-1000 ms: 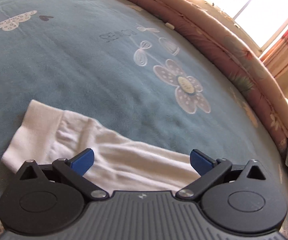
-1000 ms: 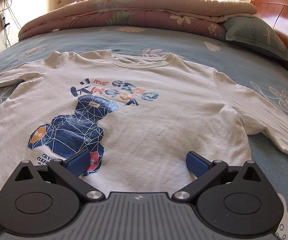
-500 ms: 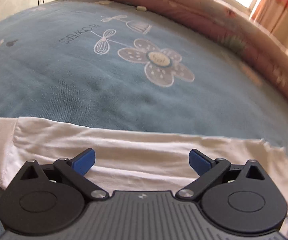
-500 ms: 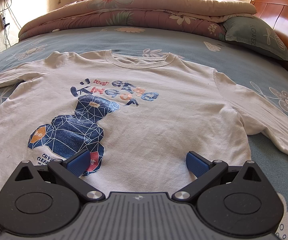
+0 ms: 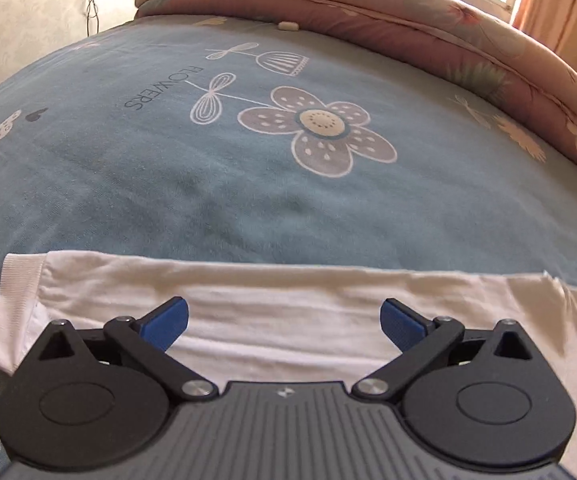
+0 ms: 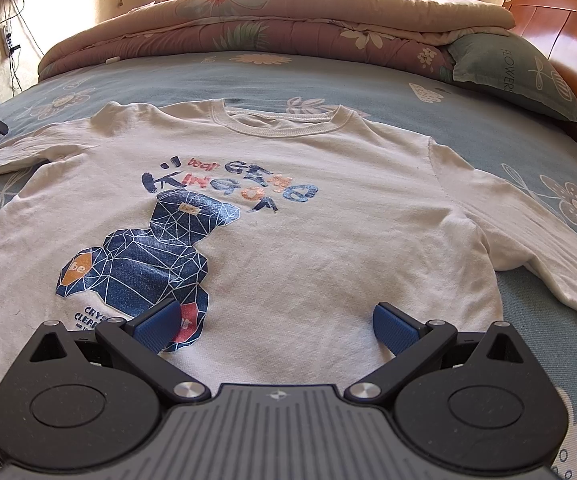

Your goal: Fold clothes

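Now I hover my left gripper (image 5: 284, 320), spread, over the white long-sleeved shirt's (image 6: 288, 200) nine-o'clock sleeve (image 5: 248, 300); next, pinch it; right gripper (image 6: 276, 322) spread too.

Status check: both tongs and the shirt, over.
Left tongs open over the sleeve near its cuff. Right tongs open above the shirt hem. Shirt flat, face up, unfolded on the bedsheet. Nothing in the way.
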Demonstrator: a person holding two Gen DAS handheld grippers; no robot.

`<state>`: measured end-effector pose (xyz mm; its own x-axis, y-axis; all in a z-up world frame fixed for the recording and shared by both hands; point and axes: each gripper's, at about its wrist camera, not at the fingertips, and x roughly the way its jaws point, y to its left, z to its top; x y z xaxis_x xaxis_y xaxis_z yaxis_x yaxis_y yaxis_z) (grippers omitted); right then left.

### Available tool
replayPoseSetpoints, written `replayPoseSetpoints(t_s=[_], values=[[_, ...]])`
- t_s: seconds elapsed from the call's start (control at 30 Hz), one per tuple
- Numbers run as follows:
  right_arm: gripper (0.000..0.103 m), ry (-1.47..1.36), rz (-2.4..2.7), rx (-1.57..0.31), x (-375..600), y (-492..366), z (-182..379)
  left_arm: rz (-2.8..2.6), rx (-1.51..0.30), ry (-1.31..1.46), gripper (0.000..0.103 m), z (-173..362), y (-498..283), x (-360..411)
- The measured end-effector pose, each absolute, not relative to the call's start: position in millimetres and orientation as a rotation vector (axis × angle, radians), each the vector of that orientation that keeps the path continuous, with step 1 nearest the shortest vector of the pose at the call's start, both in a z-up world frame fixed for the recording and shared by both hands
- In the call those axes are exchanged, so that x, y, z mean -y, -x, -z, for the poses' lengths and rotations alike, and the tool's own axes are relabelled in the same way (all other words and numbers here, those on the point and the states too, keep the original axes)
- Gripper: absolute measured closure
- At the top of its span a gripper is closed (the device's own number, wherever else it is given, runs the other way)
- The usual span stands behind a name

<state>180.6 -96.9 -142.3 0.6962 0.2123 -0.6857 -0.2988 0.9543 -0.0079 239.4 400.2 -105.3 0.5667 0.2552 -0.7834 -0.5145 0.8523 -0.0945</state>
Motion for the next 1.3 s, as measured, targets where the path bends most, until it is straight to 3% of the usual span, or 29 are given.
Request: replayPoseSetpoints(t_s=[0.23,0.43,0.63,0.83,1.03,1.3], values=[[0.000,0.121,-0.283,-0.756,97,-181,142,-0.479,-0.932,0.297,0.001,117,-187,-392],[0.000,0.117,-0.274,-0.757,96,-180,142,-0.330,-0.917,0.356,0.001,67,-217,-347],[0.000,0.113,-0.280,-0.761,98,-180,141,0.008,-0.840,0.592,0.001,43,-297,-274],[0.000,0.115,-0.321,-0.753,105,-177,142,0.033,-0.873,0.639,0.001,82,-379,-227],[0.000,0.116,-0.348,-0.756,111,-173,141,-0.087,-0.891,0.670,0.003,120,-399,-231],[0.000,0.117,-0.342,-0.759,111,-171,141,-0.142,-0.795,0.675,0.002,105,-416,-241]])
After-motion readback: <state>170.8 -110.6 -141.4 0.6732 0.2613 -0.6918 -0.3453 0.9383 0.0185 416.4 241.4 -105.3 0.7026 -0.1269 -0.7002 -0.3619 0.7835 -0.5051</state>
